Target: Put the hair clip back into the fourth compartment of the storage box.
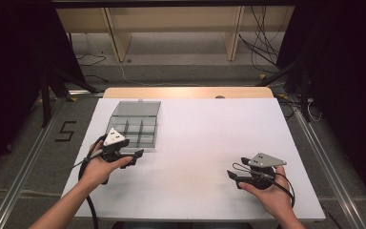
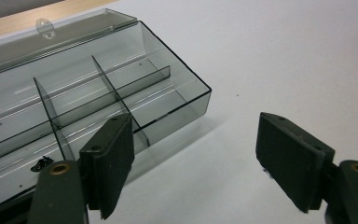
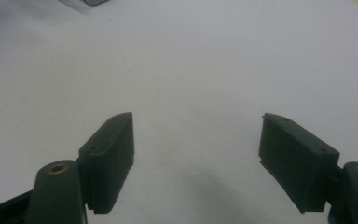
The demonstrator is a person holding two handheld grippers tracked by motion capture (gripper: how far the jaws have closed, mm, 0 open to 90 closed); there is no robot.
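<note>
Overhead, my white table (image 1: 195, 157) lay mostly bare, with wide open surface between my hands and out to its right edge. Off its left side, a dark "5" (image 1: 66, 130) was marked on the floor. A smoky clear compartment box (image 1: 134, 125) sat at the table's far left, lid folded back, near the left edge. My left gripper (image 2: 193, 161) hovered just beside its near corner, jaws spread wide on nothing. My right gripper (image 3: 196, 161) was equally agape over blank table.

hand-held gripper (image 1: 138, 155): black | top plate: grey, three-cornered | cable: apparently black
</note>
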